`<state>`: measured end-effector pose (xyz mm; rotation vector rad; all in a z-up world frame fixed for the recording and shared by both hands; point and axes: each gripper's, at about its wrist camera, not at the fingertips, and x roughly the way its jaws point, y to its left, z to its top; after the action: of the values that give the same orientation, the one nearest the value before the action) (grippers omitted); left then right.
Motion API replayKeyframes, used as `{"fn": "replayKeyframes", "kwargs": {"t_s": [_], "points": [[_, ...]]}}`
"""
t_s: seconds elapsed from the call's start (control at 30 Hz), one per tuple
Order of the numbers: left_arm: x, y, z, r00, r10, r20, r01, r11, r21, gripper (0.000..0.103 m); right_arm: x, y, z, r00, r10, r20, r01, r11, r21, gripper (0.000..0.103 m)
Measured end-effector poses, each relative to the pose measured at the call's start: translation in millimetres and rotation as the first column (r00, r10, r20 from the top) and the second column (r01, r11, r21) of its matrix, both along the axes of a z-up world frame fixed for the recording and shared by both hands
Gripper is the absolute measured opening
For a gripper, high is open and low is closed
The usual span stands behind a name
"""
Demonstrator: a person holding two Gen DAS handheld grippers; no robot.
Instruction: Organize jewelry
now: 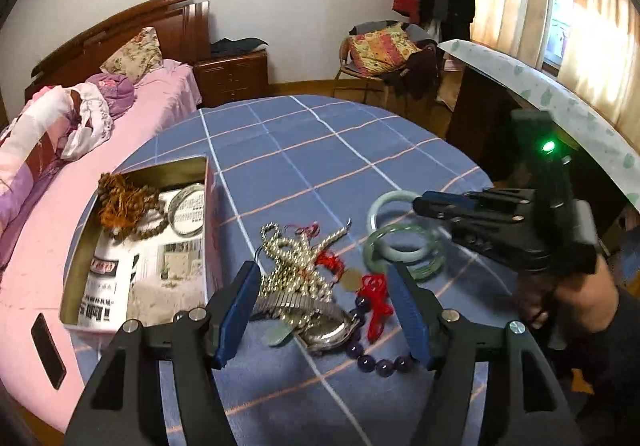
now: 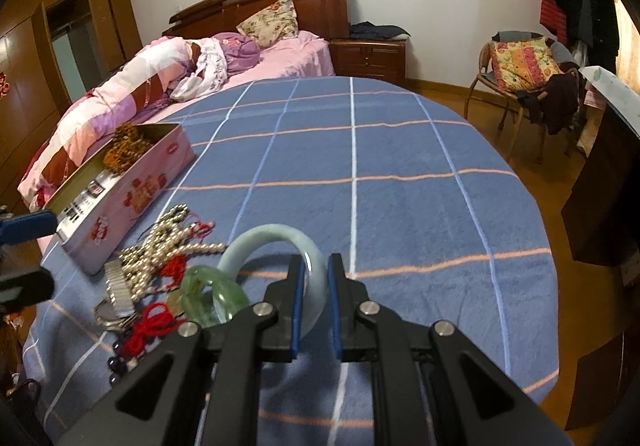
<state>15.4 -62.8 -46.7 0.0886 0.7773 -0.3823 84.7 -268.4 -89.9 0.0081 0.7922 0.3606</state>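
A tangle of jewelry lies on the blue checked cloth (image 1: 320, 150): a pearl necklace (image 1: 292, 262), a metal watch (image 1: 328, 330), red knotted cords (image 1: 376, 298) and dark purple beads (image 1: 376, 360). My left gripper (image 1: 322, 306) is open, its blue pads wide apart on either side of this pile and touching nothing. To the right lie green jade bangles (image 1: 404, 246). My right gripper (image 2: 314, 286) is shut on the band of a pale jade bangle (image 2: 264, 242), which stands tilted up from the cloth beside a clear green bangle (image 2: 212, 298).
An open pink tin (image 1: 208, 206) stands left of the pile with brown beads (image 1: 124, 202) and a silver bangle (image 1: 188, 210) inside. A phone (image 1: 48, 350) lies on the pink bed beyond. A chair (image 2: 520, 74) with clothes stands at the back right.
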Motion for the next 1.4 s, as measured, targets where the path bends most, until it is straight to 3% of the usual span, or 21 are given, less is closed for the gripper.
{"fn": "replayKeyframes", "kwargs": {"t_s": [0.2,0.27,0.3,0.63,0.7,0.73,0.77,0.8,0.9,1.03,1.2,1.4], "points": [[12.5,2.4,-22.6,0.994,0.05,-0.1,-0.05,0.999,-0.005,0.062,-13.3,2.3,6.4,1.0,0.006,0.015,-0.006,1.0,-0.005,0.015],[15.4,0.1,-28.0,0.99,0.045,-0.136,-0.048,0.999,-0.019,0.046,-13.8,3.9,7.4,1.0,0.005,0.019,-0.005,1.0,-0.006,0.015],[15.4,-3.2,-32.4,0.988,0.041,-0.149,-0.044,0.999,-0.015,0.043,-13.5,4.9,7.3,1.0,0.005,0.021,-0.004,1.0,-0.006,0.015],[31.8,-13.3,-51.2,0.974,0.04,-0.223,-0.049,0.998,-0.034,0.04,-13.0,7.1,5.3,1.0,0.0,0.027,0.0,1.0,-0.011,0.015],[33.1,-14.4,-51.8,0.976,0.052,-0.21,-0.058,0.998,-0.02,0.034,-13.0,7.3,5.1,1.0,0.0,0.026,0.0,1.0,-0.01,0.015],[33.9,-15.1,-51.6,0.978,0.055,-0.201,-0.059,0.998,-0.014,0.025,-13.2,7.4,5.1,1.0,0.0,0.027,0.001,1.0,-0.01,0.015],[34.4,-14.7,-51.3,0.978,0.058,-0.199,-0.061,0.998,-0.011,0.005,-13.5,7.5,5.3,1.0,-0.001,0.027,0.001,1.0,-0.009,0.015],[34.7,-13.6,-50.8,0.978,0.058,-0.2,-0.062,0.998,-0.012,0.004,-13.8,7.1,5.7,1.0,-0.001,0.028,0.001,1.0,-0.008,0.015],[26.4,-13.8,-41.9,0.987,0.066,-0.144,-0.064,0.998,0.018,0.002,-14.4,7.5,7.0,0.999,0.001,0.032,-0.001,1.0,-0.005,0.015],[11.6,-6.8,-12.4,0.997,0.059,-0.054,-0.059,0.998,0.003,0.002,-15.7,5.0,10.2,0.999,0.004,0.043,-0.004,1.0,0.005,0.015],[5.0,12.3,24.7,0.998,0.059,0.017,-0.058,0.996,-0.061,0.002,-19.4,8.7,23.1,0.997,0.015,0.069,-0.017,1.0,0.021,0.016],[7.8,33.8,50.2,0.992,0.093,0.08,-0.087,0.993,-0.085,0.002,-20.8,16.0,47.2,0.993,0.031,0.113,-0.036,0.998,0.045,0.016]]}}
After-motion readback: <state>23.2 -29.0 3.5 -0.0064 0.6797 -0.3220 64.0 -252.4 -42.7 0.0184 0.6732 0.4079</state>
